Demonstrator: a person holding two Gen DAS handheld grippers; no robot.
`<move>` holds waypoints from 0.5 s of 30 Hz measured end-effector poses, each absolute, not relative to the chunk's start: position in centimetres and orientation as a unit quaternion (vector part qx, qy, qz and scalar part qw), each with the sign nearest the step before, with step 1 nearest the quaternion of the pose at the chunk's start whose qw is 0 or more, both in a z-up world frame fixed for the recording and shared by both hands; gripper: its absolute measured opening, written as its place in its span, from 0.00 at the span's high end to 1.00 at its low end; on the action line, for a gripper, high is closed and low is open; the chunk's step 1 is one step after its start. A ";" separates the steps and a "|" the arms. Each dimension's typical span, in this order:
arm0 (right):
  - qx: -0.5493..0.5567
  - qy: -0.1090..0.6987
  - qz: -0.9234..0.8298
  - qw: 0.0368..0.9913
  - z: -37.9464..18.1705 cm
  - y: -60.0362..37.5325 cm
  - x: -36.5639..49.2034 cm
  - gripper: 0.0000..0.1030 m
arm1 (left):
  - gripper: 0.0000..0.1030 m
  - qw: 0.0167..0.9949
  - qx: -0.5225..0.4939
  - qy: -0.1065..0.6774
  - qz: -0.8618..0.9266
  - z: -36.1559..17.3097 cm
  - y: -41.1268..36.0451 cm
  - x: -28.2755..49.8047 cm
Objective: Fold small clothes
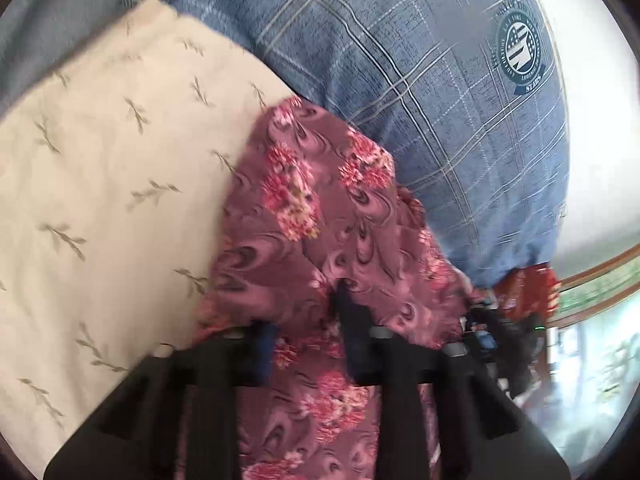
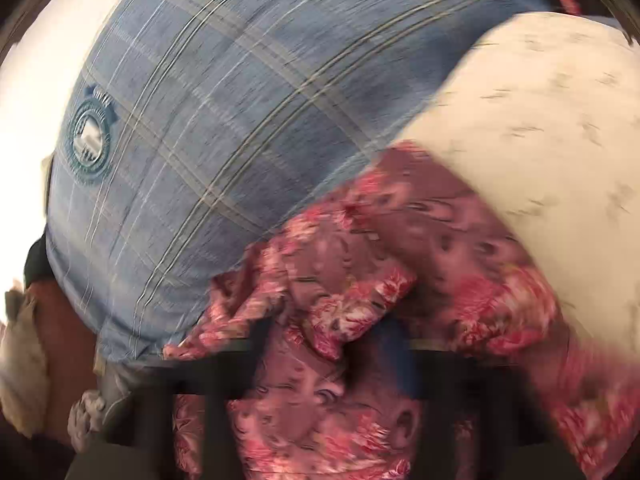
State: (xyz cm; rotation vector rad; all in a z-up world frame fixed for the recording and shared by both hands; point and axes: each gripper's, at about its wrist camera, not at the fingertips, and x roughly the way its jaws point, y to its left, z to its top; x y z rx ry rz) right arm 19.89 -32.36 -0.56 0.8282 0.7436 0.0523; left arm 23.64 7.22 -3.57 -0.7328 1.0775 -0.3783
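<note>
A maroon garment with pink flowers point(image 1: 320, 200) lies bunched on a cream leaf-print cloth point(image 1: 100, 180) and partly over a blue plaid cloth point(image 1: 400, 60). My left gripper point(image 1: 308, 332) is at its near edge; the fabric runs between both fingers and drapes over them, so it is shut on the garment. In the right wrist view the same floral garment point(image 2: 440, 248) is gathered in folds at my right gripper point(image 2: 328, 344), which is shut on it with cloth covering the fingertips. This view is blurred.
The blue plaid cloth point(image 2: 200, 120) carries a round badge point(image 1: 520, 52). The cream cloth point(image 2: 540, 140) lies at the right. A black device and something red point(image 1: 528, 292) show at the right edge of the left wrist view. Crumpled pale fabric point(image 2: 20, 380) sits low left.
</note>
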 end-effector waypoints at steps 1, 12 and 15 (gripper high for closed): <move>0.399 0.315 0.035 0.860 1.0 -32.9 18.8 0.94 | 0.84 0.779 -0.342 0.495 -0.176 -3.4 7.4 23.5; 0.414 0.344 -0.025 0.842 -2.2 -36.9 13.9 0.88 | 0.82 0.757 -0.341 0.530 -0.169 -4.9 7.9 22.9; 0.374 0.308 -0.008 0.875 0.4 -36.2 13.7 0.93 | 0.81 0.760 -0.331 0.534 -0.166 -5.0 8.0 22.9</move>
